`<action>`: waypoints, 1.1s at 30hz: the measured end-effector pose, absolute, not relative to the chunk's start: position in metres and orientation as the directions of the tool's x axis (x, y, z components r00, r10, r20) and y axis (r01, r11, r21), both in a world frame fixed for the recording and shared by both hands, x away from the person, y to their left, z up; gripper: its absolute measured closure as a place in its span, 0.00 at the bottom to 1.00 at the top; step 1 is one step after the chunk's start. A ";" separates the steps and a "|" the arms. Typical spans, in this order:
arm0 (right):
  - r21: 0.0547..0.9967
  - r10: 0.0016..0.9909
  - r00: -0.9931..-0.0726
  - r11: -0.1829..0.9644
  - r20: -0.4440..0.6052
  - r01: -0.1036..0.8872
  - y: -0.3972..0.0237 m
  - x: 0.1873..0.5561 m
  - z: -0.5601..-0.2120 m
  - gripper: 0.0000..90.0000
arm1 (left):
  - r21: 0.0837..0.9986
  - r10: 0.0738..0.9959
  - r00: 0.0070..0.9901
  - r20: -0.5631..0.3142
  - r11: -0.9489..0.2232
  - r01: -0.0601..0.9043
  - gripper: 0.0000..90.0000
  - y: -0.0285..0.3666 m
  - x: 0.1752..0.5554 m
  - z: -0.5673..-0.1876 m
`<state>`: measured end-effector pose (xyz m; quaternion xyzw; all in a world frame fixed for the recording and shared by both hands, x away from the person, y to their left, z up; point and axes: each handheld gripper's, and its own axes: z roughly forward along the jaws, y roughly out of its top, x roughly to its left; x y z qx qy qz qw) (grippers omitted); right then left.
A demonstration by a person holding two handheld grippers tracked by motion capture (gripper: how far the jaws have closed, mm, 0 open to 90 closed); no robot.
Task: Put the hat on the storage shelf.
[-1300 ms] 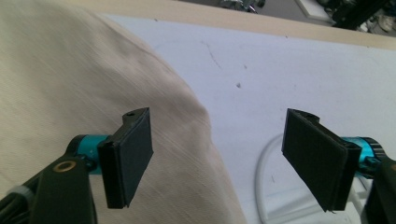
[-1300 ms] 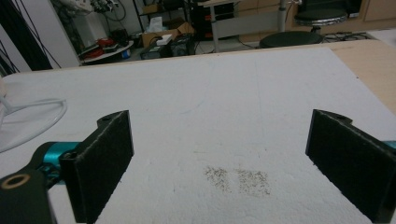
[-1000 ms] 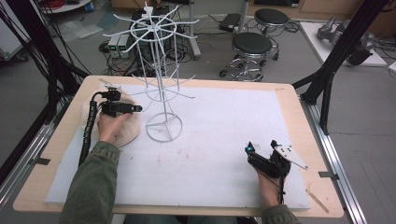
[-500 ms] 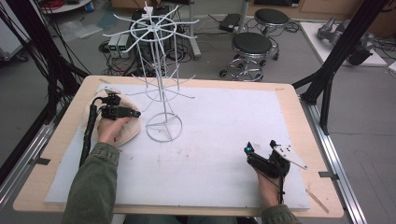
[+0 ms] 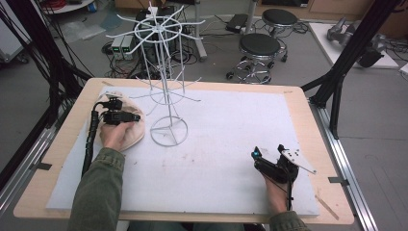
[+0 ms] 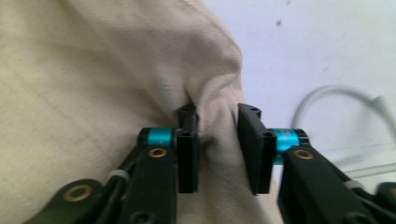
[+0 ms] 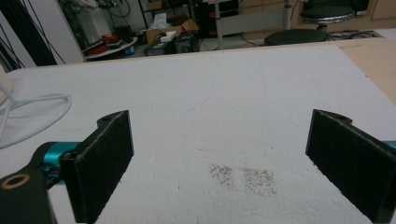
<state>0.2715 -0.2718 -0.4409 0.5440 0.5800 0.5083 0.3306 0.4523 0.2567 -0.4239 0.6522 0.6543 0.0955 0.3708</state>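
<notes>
- The left gripper (image 6: 215, 140) sat at the left of the table (image 5: 308, 103), on a cream cloth (image 5: 135, 134) that lay just left of the white wire rack (image 5: 166, 86).
- Its jaws had just been closing, and in the left gripper view a bunched fold of the cloth (image 6: 116, 84) was pinched between them.
- The right gripper (image 5: 260, 159) rested at the near right on the white mat (image 5: 231, 125), jaws spread wide with nothing between them.
</notes>
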 end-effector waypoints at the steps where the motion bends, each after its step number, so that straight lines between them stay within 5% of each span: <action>1: 0.949 0.967 -0.190 -0.106 0.168 0.297 -0.272 0.271 -0.441 0.07 | 0.611 0.917 0.126 -0.380 0.146 0.778 0.83 0.258 0.451 -0.425; 25: 0.949 0.969 -0.187 -0.101 0.162 0.297 -0.273 0.272 -0.441 0.07 | 0.681 0.898 0.217 -0.383 0.116 0.723 0.91 0.265 0.432 -0.412; 33: 0.948 0.968 -0.188 -0.104 0.166 0.300 -0.272 0.271 -0.441 0.07 | 0.767 0.888 0.294 -0.353 0.095 0.635 0.91 0.266 0.417 -0.393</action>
